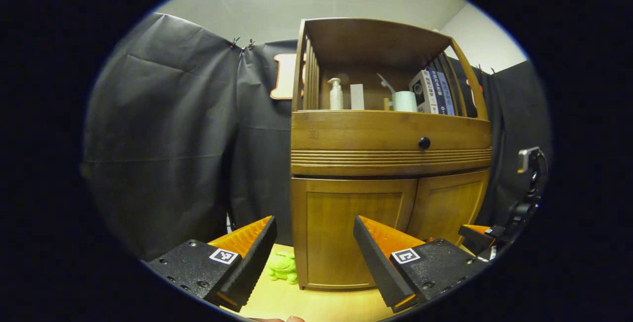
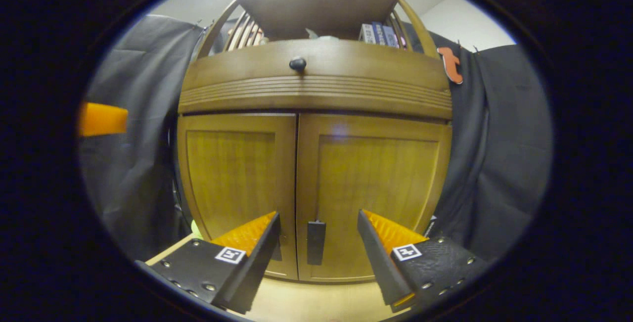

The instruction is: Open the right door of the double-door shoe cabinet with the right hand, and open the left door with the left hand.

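Observation:
A wooden shoe cabinet stands on a pale table, both lower doors closed. In the right gripper view the right door carries a dark handle near the centre seam, and my right gripper is open with that handle between its fingers, a little short of it. The left door is to its left. In the left gripper view the cabinet is seen from its left front corner; my left gripper is open in front of the left door, holding nothing. The right gripper shows at the far right.
A drawer with a round black knob sits above the doors. The open shelf holds a pump bottle, a white mug and books. A green toy lies on the table by the cabinet's left corner. Black cloth hangs around.

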`<move>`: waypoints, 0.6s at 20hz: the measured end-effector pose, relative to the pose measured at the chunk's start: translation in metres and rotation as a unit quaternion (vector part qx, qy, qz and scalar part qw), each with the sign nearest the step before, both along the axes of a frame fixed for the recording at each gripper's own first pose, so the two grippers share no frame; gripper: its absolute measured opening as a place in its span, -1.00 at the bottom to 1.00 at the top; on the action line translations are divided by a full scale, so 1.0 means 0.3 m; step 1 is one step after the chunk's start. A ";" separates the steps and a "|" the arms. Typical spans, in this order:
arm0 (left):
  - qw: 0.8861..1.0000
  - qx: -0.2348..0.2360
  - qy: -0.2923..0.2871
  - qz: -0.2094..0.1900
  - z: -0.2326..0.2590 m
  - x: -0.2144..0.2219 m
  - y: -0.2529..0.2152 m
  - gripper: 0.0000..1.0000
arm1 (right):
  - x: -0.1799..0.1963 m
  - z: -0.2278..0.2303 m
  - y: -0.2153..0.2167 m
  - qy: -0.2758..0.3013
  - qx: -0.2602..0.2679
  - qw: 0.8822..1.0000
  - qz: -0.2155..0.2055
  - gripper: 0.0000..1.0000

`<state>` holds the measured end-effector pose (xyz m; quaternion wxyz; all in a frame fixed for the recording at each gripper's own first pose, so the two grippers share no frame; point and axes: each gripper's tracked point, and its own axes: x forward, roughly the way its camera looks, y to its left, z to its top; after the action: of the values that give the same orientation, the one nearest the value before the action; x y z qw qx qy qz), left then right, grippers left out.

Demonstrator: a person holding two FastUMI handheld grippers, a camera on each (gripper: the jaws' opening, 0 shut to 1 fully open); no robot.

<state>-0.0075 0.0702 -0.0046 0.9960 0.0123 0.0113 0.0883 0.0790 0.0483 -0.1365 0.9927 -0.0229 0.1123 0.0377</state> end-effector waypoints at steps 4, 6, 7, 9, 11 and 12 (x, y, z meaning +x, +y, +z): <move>1.000 0.003 0.006 0.026 -0.021 -0.044 0.061 0.89 | 0.101 -0.169 0.011 0.050 -0.010 0.999 -0.003 0.54; 0.999 0.006 0.009 0.035 -0.029 -0.063 0.085 0.89 | 0.129 -0.233 0.006 0.072 0.006 0.997 -0.007 0.12; 0.999 0.008 0.011 0.039 -0.032 -0.075 0.100 0.94 | 0.140 -0.254 0.003 0.083 0.009 0.996 -0.008 0.15; 0.999 0.010 0.011 0.047 -0.032 -0.085 0.123 0.89 | 0.180 -0.267 0.001 0.090 0.004 0.996 -0.011 0.12; 0.998 0.011 0.012 0.054 -0.030 -0.093 0.140 0.89 | 0.201 -0.260 0.015 0.092 0.009 0.996 -0.016 0.12; 0.998 0.011 0.012 0.056 -0.029 -0.097 0.145 0.89 | 0.227 -0.287 0.001 0.093 0.009 0.995 -0.020 -0.34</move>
<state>-0.0366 0.1135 -0.0132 0.9891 0.0236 0.0234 0.1437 0.1470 0.0486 -0.2226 0.9786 -0.0082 0.2046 0.0204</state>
